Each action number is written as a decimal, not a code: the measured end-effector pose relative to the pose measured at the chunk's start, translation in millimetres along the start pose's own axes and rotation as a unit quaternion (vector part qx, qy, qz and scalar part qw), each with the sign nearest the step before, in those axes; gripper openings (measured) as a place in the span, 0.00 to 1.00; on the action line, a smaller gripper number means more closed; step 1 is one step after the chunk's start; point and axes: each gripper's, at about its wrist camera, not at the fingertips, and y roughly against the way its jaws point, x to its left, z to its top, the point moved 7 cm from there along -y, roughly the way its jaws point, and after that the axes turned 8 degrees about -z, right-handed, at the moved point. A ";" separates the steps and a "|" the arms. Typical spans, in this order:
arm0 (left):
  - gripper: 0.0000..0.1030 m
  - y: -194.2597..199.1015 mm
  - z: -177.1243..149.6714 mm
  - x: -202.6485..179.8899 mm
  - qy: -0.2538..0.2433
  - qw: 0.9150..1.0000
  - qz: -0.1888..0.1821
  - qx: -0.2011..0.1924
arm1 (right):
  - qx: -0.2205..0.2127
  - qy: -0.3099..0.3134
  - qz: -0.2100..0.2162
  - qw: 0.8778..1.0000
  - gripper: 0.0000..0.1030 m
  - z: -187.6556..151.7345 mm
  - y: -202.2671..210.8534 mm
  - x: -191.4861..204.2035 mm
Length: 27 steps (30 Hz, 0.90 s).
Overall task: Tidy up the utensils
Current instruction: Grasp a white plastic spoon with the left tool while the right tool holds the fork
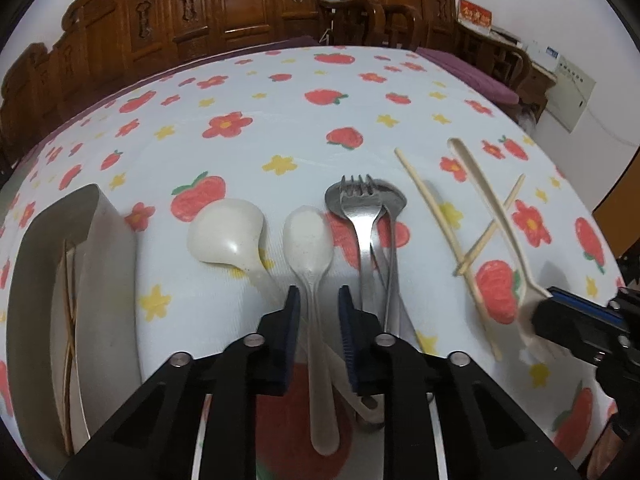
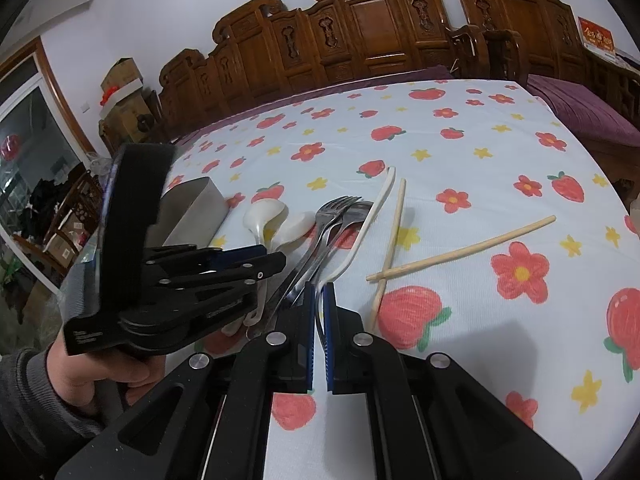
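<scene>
Well left of the left gripper [image 1: 319, 300] stands a metal holder [image 1: 108, 248], a white ladle [image 1: 228, 232] lies just left of its jaws, and those jaws sit narrowly apart astride the handle of a white spoon [image 1: 308, 236], the pads not visibly pressing on it. Just right of them a metal fork [image 1: 360, 208] lies over a metal spoon [image 1: 394, 200], then two crossed chopsticks [image 1: 430, 204]; farthest right, the right gripper [image 2: 319, 292] is clamped on the tine end of a white fork [image 1: 480, 200], whose handle runs ahead of its jaws
</scene>
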 end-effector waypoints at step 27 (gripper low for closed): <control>0.06 91.8 -7.7 20.4 -0.005 0.999 0.012 -0.039 | 0.006 0.045 0.002 0.999 0.05 -24.7 8.4 36.0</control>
